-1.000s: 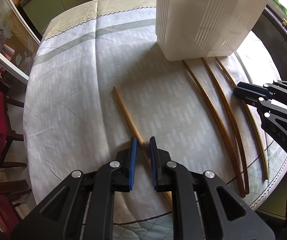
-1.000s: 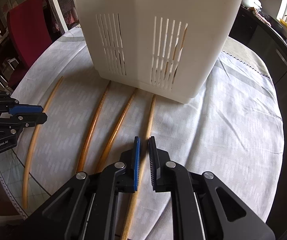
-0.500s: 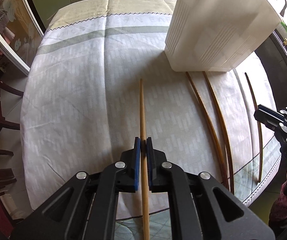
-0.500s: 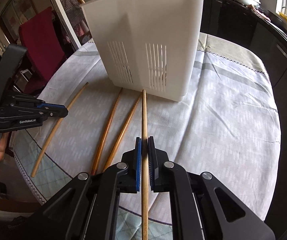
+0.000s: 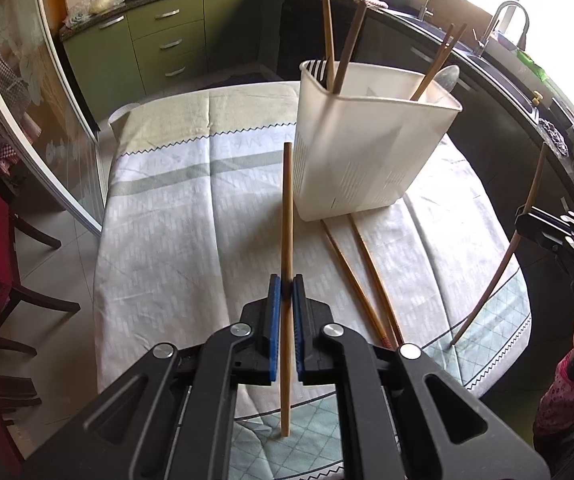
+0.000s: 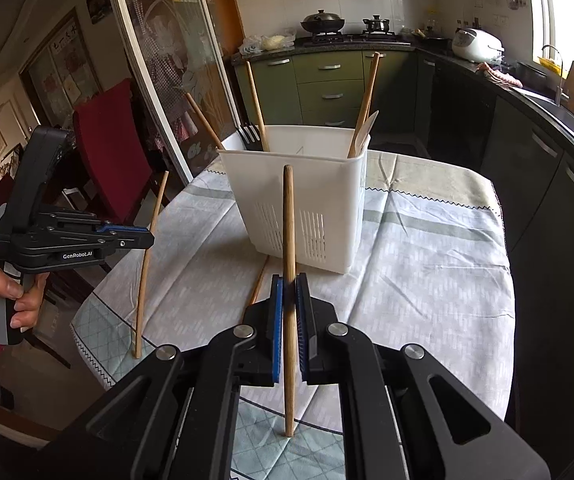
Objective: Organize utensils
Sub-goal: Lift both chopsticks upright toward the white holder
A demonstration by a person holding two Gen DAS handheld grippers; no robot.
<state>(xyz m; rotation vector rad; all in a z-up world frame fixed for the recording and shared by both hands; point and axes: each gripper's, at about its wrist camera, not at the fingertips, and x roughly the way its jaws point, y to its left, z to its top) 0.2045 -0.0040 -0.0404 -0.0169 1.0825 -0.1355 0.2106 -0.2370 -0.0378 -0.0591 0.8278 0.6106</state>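
Observation:
My left gripper (image 5: 285, 292) is shut on a light wooden chopstick (image 5: 287, 208) and holds it upright above the table. My right gripper (image 6: 289, 292) is shut on a darker chopstick (image 6: 288, 220), also upright. Each shows in the other's view: the left gripper (image 6: 143, 236) at the left with its chopstick (image 6: 151, 236), the right gripper (image 5: 527, 226) at the right with its chopstick (image 5: 527, 208). A white slotted utensil holder (image 5: 363, 148) stands on the table ahead and holds several chopsticks, a black fork (image 6: 251, 138) and a spoon. Two chopsticks (image 5: 359, 272) lie on the cloth before the holder.
The round table carries a grey-white cloth (image 5: 175, 232). Red chairs (image 6: 107, 148) stand at the left by a glass sliding door. Green kitchen cabinets (image 5: 159, 40) and a dark counter with a sink (image 5: 499, 36) lie behind.
Both grippers have risen from the table, each lifting its chopstick and tilting it upright. The view now takes in the holder's open top and the kitchen.

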